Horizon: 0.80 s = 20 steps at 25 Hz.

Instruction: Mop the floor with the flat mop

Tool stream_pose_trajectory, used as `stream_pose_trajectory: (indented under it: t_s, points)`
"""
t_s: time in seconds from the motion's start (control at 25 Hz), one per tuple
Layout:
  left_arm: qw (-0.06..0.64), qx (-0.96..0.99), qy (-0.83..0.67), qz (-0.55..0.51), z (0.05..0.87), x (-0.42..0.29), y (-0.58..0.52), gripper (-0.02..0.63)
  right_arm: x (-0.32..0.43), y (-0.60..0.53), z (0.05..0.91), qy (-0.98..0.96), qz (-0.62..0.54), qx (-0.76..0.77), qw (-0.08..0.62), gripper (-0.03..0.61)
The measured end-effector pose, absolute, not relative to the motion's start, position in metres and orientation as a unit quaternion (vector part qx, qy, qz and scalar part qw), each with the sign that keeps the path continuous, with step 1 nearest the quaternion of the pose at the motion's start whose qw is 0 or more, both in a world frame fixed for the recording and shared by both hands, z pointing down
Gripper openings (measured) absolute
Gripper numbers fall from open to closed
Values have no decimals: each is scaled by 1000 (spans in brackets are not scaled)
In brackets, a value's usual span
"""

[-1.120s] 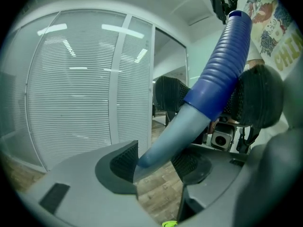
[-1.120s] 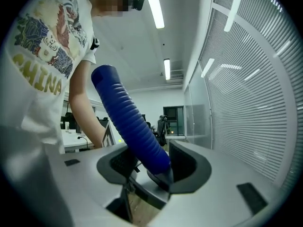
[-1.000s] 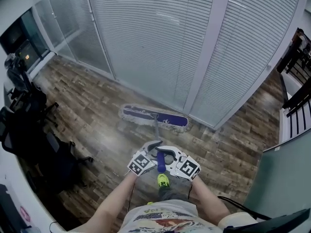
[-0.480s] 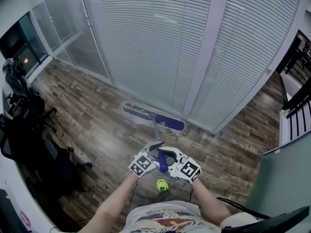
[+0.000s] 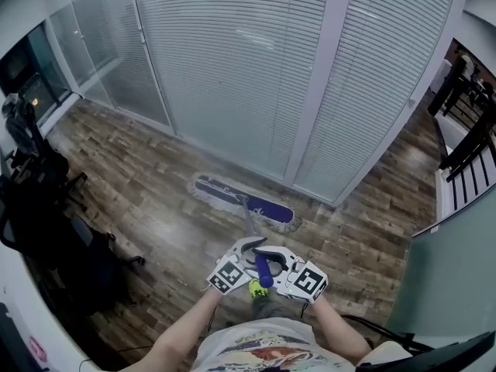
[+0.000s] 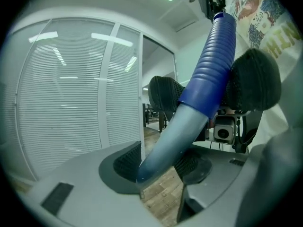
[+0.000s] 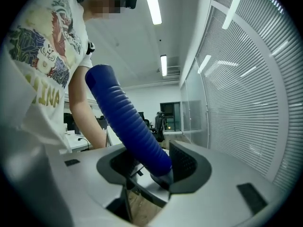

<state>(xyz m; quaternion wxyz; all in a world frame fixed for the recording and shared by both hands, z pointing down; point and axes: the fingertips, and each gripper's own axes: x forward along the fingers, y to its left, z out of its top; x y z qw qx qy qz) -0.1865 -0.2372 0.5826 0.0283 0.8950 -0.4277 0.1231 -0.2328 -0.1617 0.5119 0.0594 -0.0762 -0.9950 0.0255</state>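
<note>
**Mid-clean check-in: both sides clamped tight**

The left tool (image 6: 158,167) is clenched on the grey pole (image 6: 168,138) of the flat mop (image 5: 248,222), right where the blue ribbed grip (image 6: 210,65) ends. Its jaws have just been closing a touch, with the pole between them. The right tool (image 7: 151,167) is clamped on the ribbed grip itself, a bit further up the stick than the left one.

The views each give you different stuff. The left gripper view is the only one showing the colour change from blue grip to grey pole. It also catches the right tool's dark pads (image 6: 251,84) hugging the grip just beyond. The right gripper view shows only the ribbed blue part, plus the person's printed shirt (image 7: 42,70) and forearm (image 7: 87,122) beside the tool. Neither one shows the business end.

For that you need the head view. The mop head (image 5: 244,202) sits well ahead of both tools, flat on the wood floor (image 5: 155,184), near the foot of the glass wall (image 5: 232,68) with the blinds. It's long and narrow, purple-blue on top with a pale fringe round the edge, and it lies at a slant. The pole rises from its middle back to the tools. A bright green shoe (image 5: 258,287) pokes out right under them, and dark chairs (image 5: 46,208) stand well off to the left.
</note>
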Motion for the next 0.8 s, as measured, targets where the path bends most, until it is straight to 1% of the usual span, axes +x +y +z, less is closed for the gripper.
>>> stream_pose_trajectory:
  t_s: [0.2,0.56,0.8]
  points:
    - [27,905,-403,132,591,-145,-150,193,-194,-77,523,-996,16,-50,70,195]
    - [51,909,-400,108,590,-78,9,193,-132,80,525,-995,2,-42,92,196]
    - [59,907,-405,96,578,-45,75,192,-99,146,515,-993,-3,-49,103,196]
